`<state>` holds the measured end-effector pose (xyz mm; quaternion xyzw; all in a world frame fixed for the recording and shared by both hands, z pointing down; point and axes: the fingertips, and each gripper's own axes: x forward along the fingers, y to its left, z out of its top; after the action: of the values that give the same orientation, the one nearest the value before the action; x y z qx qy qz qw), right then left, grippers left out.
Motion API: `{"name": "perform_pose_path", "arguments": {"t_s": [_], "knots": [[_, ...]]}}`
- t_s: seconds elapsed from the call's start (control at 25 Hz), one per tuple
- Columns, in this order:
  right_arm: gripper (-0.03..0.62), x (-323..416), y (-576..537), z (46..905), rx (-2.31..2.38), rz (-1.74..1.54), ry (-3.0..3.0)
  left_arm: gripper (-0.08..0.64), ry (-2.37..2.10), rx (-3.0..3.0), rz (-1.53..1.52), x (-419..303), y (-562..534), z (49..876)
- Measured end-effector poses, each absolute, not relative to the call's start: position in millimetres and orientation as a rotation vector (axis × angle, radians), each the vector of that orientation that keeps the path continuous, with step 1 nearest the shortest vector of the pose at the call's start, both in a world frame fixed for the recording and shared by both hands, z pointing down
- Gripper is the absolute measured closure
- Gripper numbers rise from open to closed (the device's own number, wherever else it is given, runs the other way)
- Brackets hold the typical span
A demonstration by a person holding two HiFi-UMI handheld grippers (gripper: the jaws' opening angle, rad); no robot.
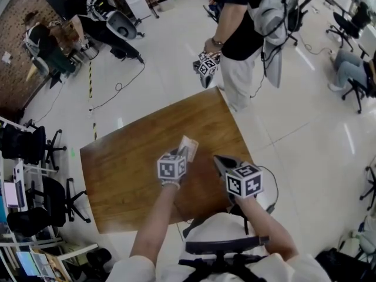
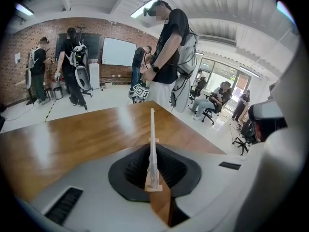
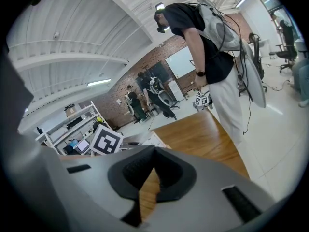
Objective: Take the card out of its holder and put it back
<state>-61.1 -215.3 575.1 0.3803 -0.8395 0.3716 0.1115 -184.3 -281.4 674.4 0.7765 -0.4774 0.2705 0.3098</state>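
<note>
Two left gripper [image 2: 152, 152] fingers [image 2: 131, 170] clamp the card holder [image 2: 152, 124], apparently over open table [image 2: 72, 139]; right gripper [image 3: 153, 152] closed.

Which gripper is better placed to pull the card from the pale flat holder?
Probably right. The left gripper is clamped on the pale flat card holder; the right gripper is empty, close beside it.

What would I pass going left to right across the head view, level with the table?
Black office chair → left gripper, shut on the card → right gripper.
</note>
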Motion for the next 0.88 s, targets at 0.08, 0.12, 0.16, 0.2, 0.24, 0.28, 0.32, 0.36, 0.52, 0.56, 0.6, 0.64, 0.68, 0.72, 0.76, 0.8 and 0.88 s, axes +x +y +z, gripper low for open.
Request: {"name": "perform_pose_path", "arguments": {"t_s": [0.08, 0.12, 0.16, 0.2, 0.24, 0.28, 0.32, 0.36, 0.52, 0.56, 0.6, 0.64, 0.68, 0.72, 0.76, 0.8, 0.88], "knots": [[0.588, -61.3, -215.8, 574.3, 1.119, 1.092, -2.466, 0.541, -1.258, 2.055, 0.716, -183.5, -280.8, 673.7], [0.588, -61.1, -215.5, 574.0, 1.121, 1.093, -2.466, 0.543, -1.258, 2.056, 0.716, -183.0, -280.3, 673.2], [0.589, -60.8, -215.1, 574.0, 1.122, 1.094, -2.466, 0.543, -1.258, 2.057, 0.717, -182.5, -279.6, 673.0], [0.588, -60.4, -214.7, 574.2, 1.123, 1.094, -2.466, 0.543, -1.258, 2.057, 0.717, -182.0, -279.1, 673.2], [0.588, -60.0, -214.5, 574.7, 1.124, 1.094, -2.466, 0.545, -1.26, 2.057, 0.716, -181.8, -278.9, 673.5], [0.588, -59.8, -214.4, 575.4, 1.124, 1.094, -2.467, 0.545, -1.263, 2.057, 0.713, -181.9, -279.2, 673.7], [0.588, -59.6, -214.5, 576.2, 1.123, 1.094, -2.468, 0.545, -1.266, 2.057, 0.708, -182.0, -279.8, 673.7], [0.588, -59.4, -214.6, 577.0, 1.122, 1.095, -2.47, 0.545, -1.268, 2.057, 0.705, -182.1, -280.3, 673.2], [0.588, -54.7, -213.8, 578.3, 1.128, 1.102, -2.47, 0.545, -1.273, 2.064, 0.698, -180.6, -279.7, 665.4], [0.588, -53.6, -213.5, 577.6, 1.128, 1.102, -2.47, 0.545, -1.275, 2.067, 0.694, -180.2, -279.5, 662.8], [0.588, -52.8, -213.4, 576.7, 1.127, 1.102, -2.472, 0.545, -1.277, 2.069, 0.688, -179.8, -279.4, 660.3], [0.588, -52.4, -213.7, 575.7, 1.125, 1.102, -2.474, 0.545, -1.279, 2.07, 0.682, -179.4, -279.6, 658.0], [0.588, -52.2, -214.1, 574.9, 1.123, 1.102, -2.477, 0.545, -1.281, 2.07, 0.678, -179.3, -279.6, 656.1], [0.588, -52.5, -214.3, 574.3, 1.12, 1.101, -2.48, 0.545, -1.282, 2.067, 0.676, -179.9, -279.0, 655.5], [0.588, -53.0, -214.3, 573.9, 1.117, 1.101, -2.484, 0.545, -1.283, 2.063, 0.674, -180.7, -278.1, 655.1], [0.588, -53.6, -214.0, 573.7, 1.113, 1.1, -2.488, 0.545, -1.286, 2.064, 0.671, -181.2, -277.5, 653.3], [0.588, -54.1, -213.2, 573.7, 1.108, 1.098, -2.494, 0.545, -1.293, 2.074, 0.657, -180.9, -277.3, 646.6]]}}
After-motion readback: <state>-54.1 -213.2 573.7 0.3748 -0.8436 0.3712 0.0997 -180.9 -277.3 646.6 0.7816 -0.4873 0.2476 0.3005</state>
